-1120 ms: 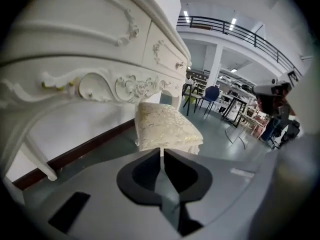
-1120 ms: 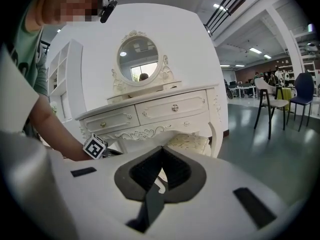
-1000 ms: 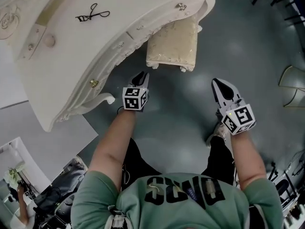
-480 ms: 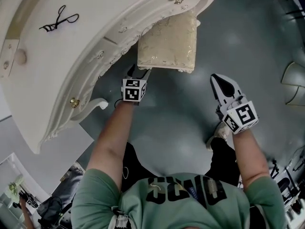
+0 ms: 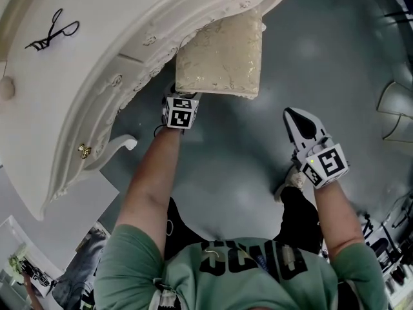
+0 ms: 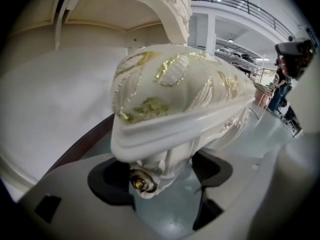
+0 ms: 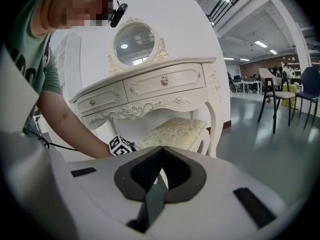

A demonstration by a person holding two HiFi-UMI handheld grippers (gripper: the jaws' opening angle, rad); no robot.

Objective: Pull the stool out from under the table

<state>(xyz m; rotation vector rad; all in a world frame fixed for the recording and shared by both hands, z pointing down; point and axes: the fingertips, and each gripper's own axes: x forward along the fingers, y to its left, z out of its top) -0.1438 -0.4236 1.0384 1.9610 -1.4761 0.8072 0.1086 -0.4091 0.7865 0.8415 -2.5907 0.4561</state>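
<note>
The cream stool (image 5: 219, 53) with a gold-patterned cushion stands half under the white dressing table (image 5: 97, 50). My left gripper (image 5: 182, 97) is at the stool's near left corner. In the left gripper view the jaws are opening around that corner of the stool (image 6: 175, 94). Its carved leg top with a gold knob sits in my left gripper (image 6: 162, 176), and the pads are not pressing on it. My right gripper (image 5: 298, 118) hangs shut over bare floor to the stool's right. From the right gripper (image 7: 161, 149) the stool (image 7: 172, 131) and table (image 7: 150, 91) show ahead.
A curved table leg (image 5: 119, 144) stands left of my left arm. A black looped object (image 5: 51, 30) lies on the tabletop. Chairs (image 7: 280, 96) stand further off on the grey floor, and one chair (image 5: 397, 112) is at the right edge. A person (image 6: 290, 69) stands in the background.
My left gripper has moved forward to the stool's near corner and its jaws have gone from shut to wide around the leg top. The right gripper has hardly moved.
</note>
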